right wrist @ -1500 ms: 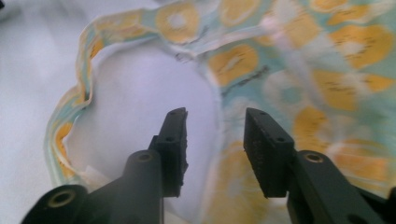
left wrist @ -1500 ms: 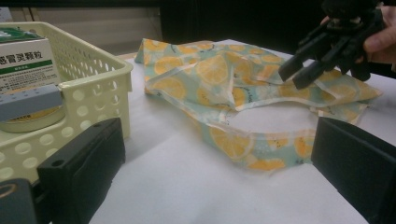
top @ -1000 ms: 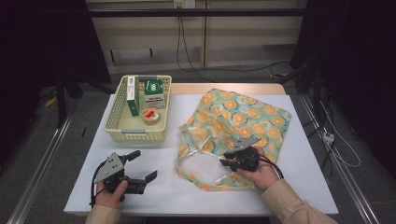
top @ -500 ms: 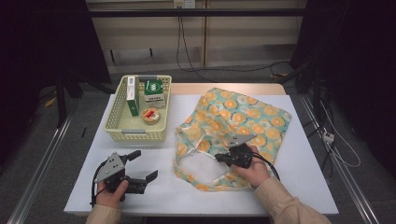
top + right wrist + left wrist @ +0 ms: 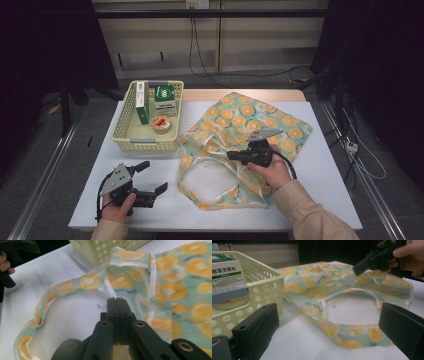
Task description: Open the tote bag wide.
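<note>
Right hand-held gripper clamped on the bag's white strap (right gripper view), left hand-held gripper agape beside basket

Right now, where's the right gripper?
High view: the right gripper is at centre-right of the table, over the orange-print fabric bag, its fingers shut on the bag's upper rim beside the opening, right of the yellow basket.

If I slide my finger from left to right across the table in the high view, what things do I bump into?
Left gripper → yellow basket → orange-patterned cloth bag → right gripper, shut on the bag's edge.
</note>
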Motion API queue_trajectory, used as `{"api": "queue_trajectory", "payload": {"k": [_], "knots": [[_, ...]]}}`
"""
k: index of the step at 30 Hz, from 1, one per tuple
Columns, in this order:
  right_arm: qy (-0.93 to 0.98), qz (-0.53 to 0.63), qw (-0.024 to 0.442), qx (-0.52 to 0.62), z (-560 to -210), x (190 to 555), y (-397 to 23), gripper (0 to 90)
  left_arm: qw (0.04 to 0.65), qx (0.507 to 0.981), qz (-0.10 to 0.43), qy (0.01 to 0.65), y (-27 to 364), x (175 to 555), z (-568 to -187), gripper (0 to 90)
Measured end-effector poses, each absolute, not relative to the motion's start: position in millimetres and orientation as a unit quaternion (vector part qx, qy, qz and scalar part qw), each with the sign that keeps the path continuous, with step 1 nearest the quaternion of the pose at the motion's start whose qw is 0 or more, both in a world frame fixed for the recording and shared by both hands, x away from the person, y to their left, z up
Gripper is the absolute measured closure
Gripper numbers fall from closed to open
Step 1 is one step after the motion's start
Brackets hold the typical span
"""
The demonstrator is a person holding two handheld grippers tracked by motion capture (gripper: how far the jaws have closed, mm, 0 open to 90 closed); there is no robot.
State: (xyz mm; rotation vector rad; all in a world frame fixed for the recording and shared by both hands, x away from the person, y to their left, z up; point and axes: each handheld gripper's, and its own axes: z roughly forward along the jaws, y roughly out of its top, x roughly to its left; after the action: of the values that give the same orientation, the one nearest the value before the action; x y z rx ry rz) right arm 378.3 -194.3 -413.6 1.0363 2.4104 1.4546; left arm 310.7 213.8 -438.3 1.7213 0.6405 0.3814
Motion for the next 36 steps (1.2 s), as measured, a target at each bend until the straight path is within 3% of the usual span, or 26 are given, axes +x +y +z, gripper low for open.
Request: {"api": "queue_trajectory", "payload": {"k": [24,36], "knots": [[0.758,0.444,0.151,0.453,-429.1,439.8,-272.2,90.0,0.59,0.742,0.162,0.274,213.8,311.4,-438.9,2.7],[0.784,0.426,0.127,0.433,-447.2,434.3,-258.8,90.0,0.589,0.742,0.164,0.274,213.9,311.2,-438.0,2.7]]}}
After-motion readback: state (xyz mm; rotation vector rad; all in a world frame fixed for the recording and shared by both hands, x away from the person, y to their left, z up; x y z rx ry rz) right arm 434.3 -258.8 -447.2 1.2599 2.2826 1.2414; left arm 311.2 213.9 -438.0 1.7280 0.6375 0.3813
